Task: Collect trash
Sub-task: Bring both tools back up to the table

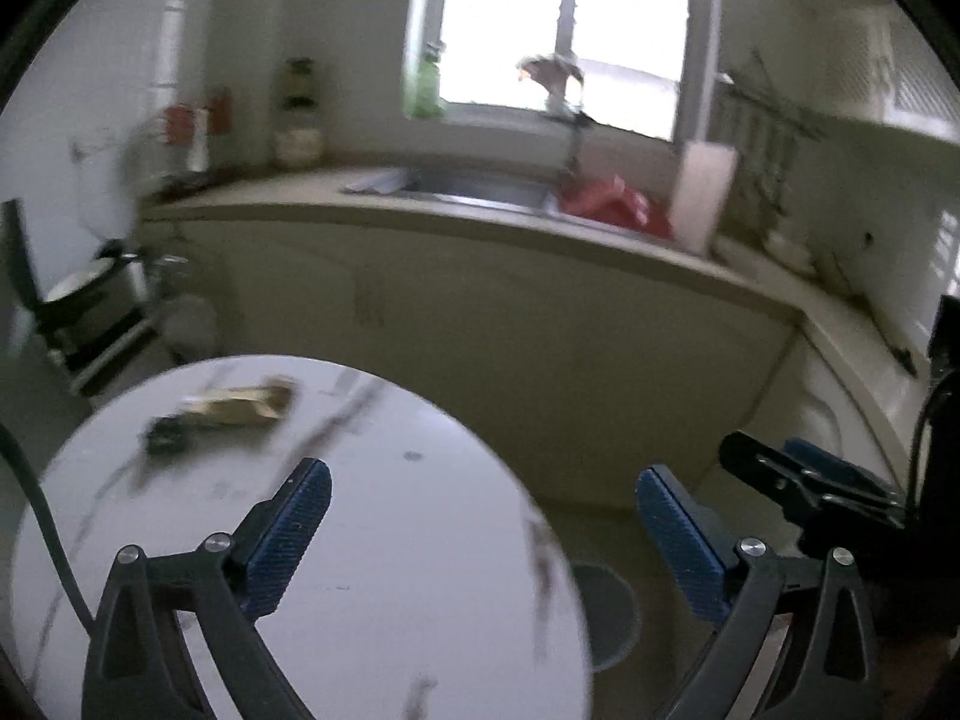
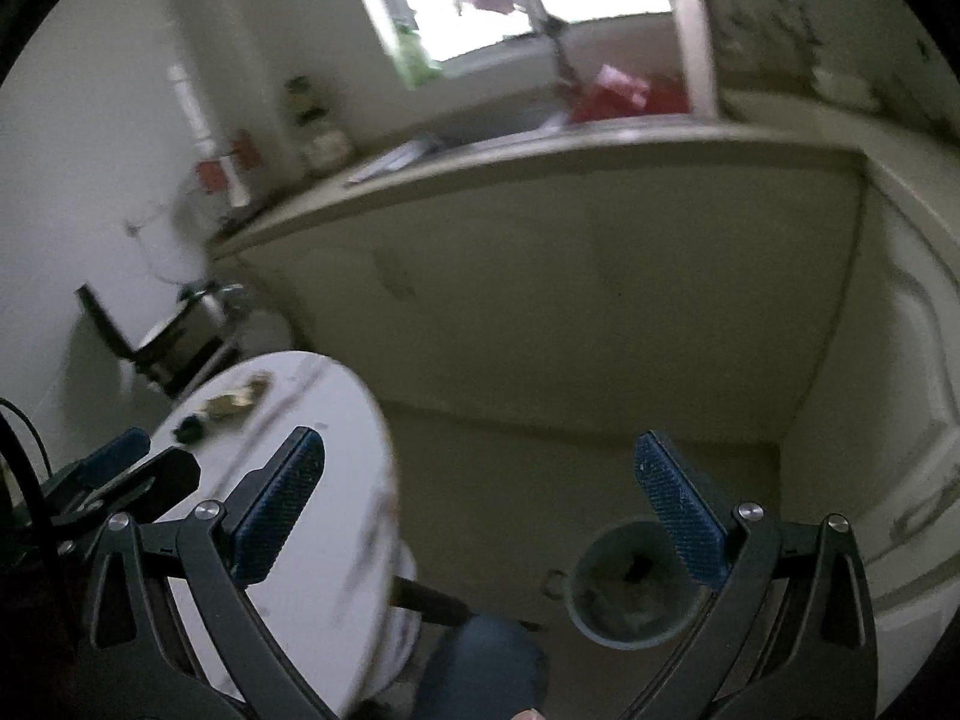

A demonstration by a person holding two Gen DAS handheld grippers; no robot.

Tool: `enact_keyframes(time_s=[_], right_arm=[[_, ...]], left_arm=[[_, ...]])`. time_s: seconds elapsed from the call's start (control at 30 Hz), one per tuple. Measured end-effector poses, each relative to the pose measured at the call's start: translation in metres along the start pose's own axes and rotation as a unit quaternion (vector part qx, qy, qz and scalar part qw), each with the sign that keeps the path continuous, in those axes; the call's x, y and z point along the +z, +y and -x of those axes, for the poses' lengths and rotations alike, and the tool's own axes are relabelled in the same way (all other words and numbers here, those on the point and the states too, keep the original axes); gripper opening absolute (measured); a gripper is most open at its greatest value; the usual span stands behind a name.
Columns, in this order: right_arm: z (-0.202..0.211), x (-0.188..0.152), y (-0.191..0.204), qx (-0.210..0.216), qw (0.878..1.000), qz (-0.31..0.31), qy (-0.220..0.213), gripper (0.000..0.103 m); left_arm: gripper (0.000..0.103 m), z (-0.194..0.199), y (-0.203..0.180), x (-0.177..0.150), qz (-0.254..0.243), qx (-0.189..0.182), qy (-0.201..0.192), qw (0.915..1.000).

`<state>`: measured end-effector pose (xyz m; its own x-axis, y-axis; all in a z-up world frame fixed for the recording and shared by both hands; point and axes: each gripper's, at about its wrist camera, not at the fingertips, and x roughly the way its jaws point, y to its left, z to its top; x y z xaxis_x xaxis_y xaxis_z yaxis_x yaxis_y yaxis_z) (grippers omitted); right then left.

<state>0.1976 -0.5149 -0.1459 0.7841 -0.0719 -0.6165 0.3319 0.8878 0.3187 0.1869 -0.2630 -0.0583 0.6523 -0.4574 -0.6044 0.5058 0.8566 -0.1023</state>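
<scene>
Both tools released, nothing between pads: left tool, right tool. Wrapper trash lies on round desk, far side; bin on floor beside desk.

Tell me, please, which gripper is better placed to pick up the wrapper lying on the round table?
Probably the left. The left gripper hangs over the round table, jaws open and empty, facing the wrapper. The right gripper points past the table's edge toward the bin.

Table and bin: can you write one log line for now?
left tool open, empty | right tool open, empty | wrapper on round table | bin on floor
</scene>
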Motion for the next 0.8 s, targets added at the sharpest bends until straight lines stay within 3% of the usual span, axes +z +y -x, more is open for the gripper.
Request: enact_keyframes(time_s=[0.23, 0.5, 0.8], right_arm=[[0.005, 0.004, 0.100, 0.044, 0.997, 0.061, -0.015, 0.103], [-0.002, -0.006, 0.188, 0.093, 0.988, 0.122, -0.018, 0.103], [-0.022, -0.020, 0.264, 0.125, 0.977, 0.175, -0.008, 0.103]], left_arm=[[0.102, 0.072, 0.065, -0.031, 0.039, 0.066, -0.041, 0.9962], [0.102, 0.134, 0.116, -0.067, 0.084, 0.132, -0.059, 0.9859], [0.102, 0.154, 0.145, -0.080, 0.118, 0.171, -0.061, 0.9762]])
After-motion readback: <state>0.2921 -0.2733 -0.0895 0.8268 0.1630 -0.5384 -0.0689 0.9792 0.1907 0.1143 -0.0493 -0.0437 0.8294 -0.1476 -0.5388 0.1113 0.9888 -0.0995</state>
